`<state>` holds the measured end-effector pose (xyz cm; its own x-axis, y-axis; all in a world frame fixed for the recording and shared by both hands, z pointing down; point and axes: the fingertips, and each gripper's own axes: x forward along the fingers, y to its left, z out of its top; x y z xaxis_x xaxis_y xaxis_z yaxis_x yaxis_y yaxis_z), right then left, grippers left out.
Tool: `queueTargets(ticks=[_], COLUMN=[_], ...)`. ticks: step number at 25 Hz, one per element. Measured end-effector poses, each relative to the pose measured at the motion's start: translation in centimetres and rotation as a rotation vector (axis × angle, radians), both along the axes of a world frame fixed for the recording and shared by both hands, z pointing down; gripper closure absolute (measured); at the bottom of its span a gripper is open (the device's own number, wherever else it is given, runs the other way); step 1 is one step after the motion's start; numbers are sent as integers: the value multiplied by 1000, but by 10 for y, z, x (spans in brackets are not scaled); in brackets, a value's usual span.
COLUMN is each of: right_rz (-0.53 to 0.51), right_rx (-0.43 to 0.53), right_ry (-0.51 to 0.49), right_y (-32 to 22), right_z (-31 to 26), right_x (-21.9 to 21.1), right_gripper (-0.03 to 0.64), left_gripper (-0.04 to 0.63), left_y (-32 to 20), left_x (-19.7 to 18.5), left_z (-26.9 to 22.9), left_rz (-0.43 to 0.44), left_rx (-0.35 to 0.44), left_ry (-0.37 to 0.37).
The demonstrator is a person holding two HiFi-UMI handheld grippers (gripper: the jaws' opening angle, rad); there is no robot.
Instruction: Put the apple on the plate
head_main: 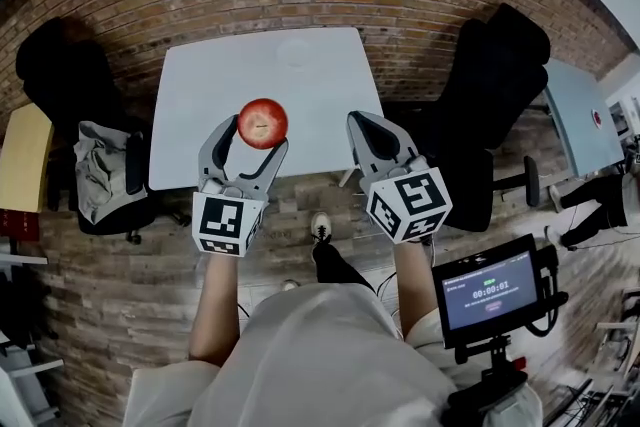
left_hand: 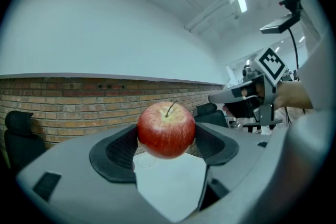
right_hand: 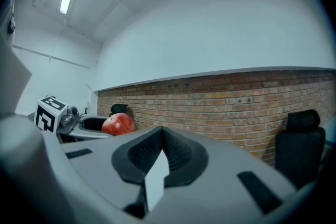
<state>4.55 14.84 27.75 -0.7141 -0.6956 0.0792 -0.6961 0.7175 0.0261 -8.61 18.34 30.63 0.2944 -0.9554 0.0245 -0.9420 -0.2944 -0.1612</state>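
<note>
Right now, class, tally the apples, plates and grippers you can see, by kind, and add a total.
Apple: 1
Plate: 1 (faint)
Grippers: 2, the left gripper and the right gripper
Total: 4

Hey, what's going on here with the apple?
A person is holding a gripper in each hand at a white table. The left gripper is clamped on a red apple, held in the air. The right gripper is shut and empty beside it. What looks like a clear plate sits farther back on the table.
</note>
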Motion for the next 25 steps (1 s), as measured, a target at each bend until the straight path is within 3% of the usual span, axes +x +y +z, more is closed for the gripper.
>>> queueTargets(ticks=[14, 20, 25], right_rz=[-16, -24, -48], right_rx=[-49, -37, -61], right_ry=[42, 61, 76], right_y=[-134, -140, -200], right_z=[14, 14, 23], right_x=[-3, -9, -6], right_gripper=[614, 614, 614], left_gripper=[252, 252, 252], left_y=[-135, -142, -202], left_x=[8, 9, 17], left_z=[11, 6, 14], left_rz=[16, 26, 21], left_rx=[-58, -43, -70], left_ry=[1, 2, 6])
